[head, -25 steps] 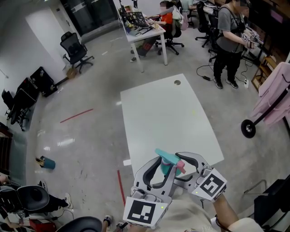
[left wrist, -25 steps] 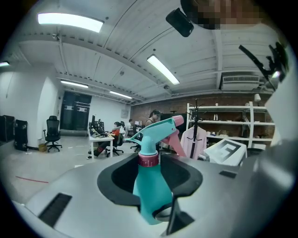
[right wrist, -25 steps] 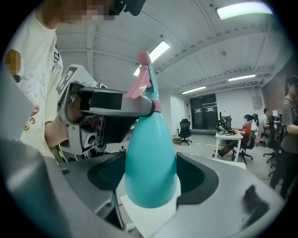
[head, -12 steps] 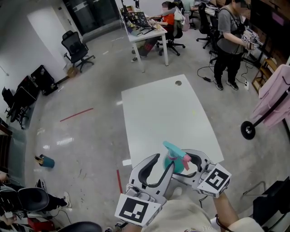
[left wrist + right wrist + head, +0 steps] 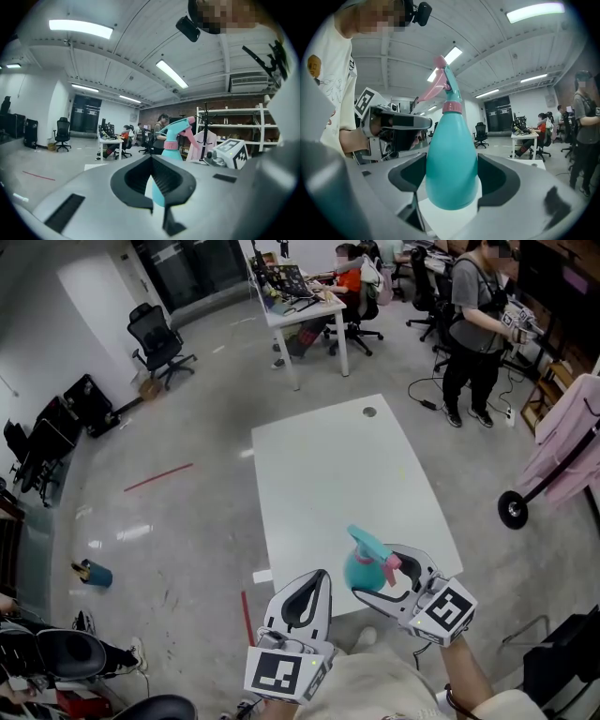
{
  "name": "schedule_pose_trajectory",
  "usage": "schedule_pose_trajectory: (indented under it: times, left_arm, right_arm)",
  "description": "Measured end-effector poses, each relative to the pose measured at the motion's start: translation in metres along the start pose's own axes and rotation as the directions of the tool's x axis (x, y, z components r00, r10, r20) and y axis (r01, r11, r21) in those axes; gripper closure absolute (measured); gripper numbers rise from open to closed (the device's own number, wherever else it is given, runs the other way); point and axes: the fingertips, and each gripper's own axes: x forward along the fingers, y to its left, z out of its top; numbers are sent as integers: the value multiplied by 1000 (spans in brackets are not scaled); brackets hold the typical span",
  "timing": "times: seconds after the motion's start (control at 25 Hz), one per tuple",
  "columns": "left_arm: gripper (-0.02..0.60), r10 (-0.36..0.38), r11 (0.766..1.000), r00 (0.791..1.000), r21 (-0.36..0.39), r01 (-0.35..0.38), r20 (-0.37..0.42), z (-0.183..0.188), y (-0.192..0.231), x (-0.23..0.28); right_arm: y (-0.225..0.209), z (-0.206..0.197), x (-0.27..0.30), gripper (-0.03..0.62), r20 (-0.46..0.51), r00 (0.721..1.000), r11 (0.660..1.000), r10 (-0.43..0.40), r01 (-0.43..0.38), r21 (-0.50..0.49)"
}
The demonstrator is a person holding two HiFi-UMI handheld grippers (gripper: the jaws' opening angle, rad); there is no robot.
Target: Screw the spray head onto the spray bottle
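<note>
Over table [image 5: 328, 460]: R fingers [image 5: 408, 177] clamp spray bottle [image 5: 451, 161]; L fingers [image 5: 137, 180] together, empty.

The white bench [image 5: 347, 474] stands at a slant on the glossy grey floor [image 5: 187, 521], with a round cable hole [image 5: 368, 412] near its far edge. On the floor just beside its near left corner lie a white scrap [image 5: 262, 576] and a red strip [image 5: 247, 607].

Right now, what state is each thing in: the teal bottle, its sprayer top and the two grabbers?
spray bottle: upright, held around its body.
spray head: on the bottle's neck; tightness not visible.
right gripper: shut on the spray bottle.
left gripper: jaws just closed, nothing between them.
</note>
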Motion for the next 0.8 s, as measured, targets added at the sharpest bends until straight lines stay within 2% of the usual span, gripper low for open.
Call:
schedule_pose_trajectory:
  times: [0.16, 0.44, 0.6, 0.8]
  left_arm:
    - [577, 15, 1000, 1000, 6, -14, -26, -14, 0, 5]
    - [577, 31, 999, 999, 14, -31, -24, -14, 0, 6]
    - [577, 47, 999, 999, 24, -46, -21, -20, -1, 11]
    - [577, 30, 999, 999, 26, -29, -38, -34, 2, 13]
  right_arm:
    - [0, -5, -1, 244, 1, 1000, 1000, -5, 5, -5]
    - [-17, -6, -2, 246, 11, 999, 999, -44, 44, -16]
    - [-53, -37, 5, 246, 1, 992, 992, -123, 123, -24]
    - [-101, -100, 39, 244, -46, 972, 973, -231, 232, 13]
